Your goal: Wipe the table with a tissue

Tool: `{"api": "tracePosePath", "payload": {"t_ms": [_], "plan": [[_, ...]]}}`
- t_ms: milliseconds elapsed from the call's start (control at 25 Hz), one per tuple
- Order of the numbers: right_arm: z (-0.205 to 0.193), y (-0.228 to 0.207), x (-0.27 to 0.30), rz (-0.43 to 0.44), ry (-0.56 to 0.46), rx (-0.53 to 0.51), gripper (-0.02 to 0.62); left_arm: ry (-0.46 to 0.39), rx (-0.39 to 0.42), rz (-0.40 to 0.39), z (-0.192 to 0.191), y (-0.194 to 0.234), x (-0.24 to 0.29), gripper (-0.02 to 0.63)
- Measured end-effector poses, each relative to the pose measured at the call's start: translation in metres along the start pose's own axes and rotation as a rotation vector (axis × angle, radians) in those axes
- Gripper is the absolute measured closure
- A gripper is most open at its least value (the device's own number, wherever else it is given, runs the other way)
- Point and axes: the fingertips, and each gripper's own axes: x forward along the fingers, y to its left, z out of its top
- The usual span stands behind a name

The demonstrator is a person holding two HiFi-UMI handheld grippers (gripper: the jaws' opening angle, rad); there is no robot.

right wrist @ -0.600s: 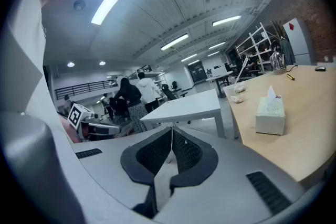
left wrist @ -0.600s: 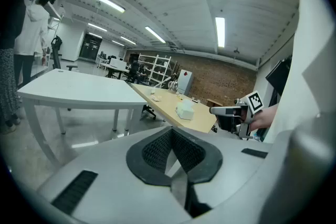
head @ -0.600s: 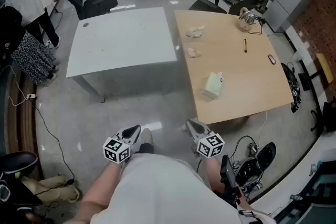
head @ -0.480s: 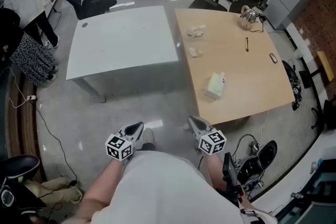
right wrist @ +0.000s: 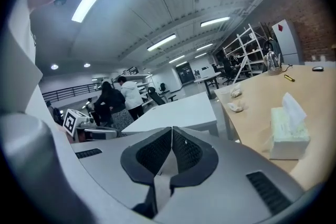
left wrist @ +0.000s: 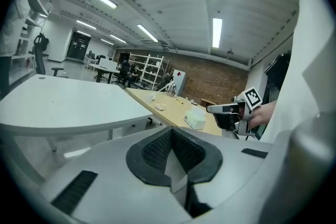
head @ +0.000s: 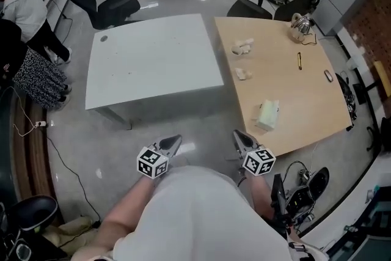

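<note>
while both grippers hang low in the frame over the grey floor (head: 183, 122), the left gripper (head: 172, 142) and right gripper (head: 239, 136) each keep their jaws pressed together on nothing. the tissue box (head: 267, 115) sits right of centre on the wooden table (head: 305, 91), near the right gripper, and crumpled tissues (head: 243, 74) lie further up the frame.

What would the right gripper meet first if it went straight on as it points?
Probably the near corner of the white table, left of the wooden table; depth is unclear, so the right gripper might pass under it.
</note>
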Motion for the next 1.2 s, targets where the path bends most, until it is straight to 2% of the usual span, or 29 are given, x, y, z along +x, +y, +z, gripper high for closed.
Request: {"api": "tracePosePath", "payload": {"t_ms": [360, 680, 960, 1200], "plan": [[0.026, -0.003, 0.043, -0.044, -0.012, -0.001, 0.577, -0.011, 0.013, -0.020, 0.027, 0.043, 0.005, 0.598], [0.022, 0.004, 0.071, 0.009, 0.024, -0.027, 0.577, 0.002, -0.013, 0.004, 0.024, 0.061, 0.009, 0.598], [0.022, -0.022, 0.106, 0.011, 0.040, 0.016, 0.577, 0.023, -0.017, 0.008, 0.034, 0.083, 0.034, 0.598], [0.047, -0.055, 0.143, 0.002, 0.045, 0.004, 0.577, 0.019, -0.011, 0.011, 0.060, 0.112, 0.066, 0.598]]}}
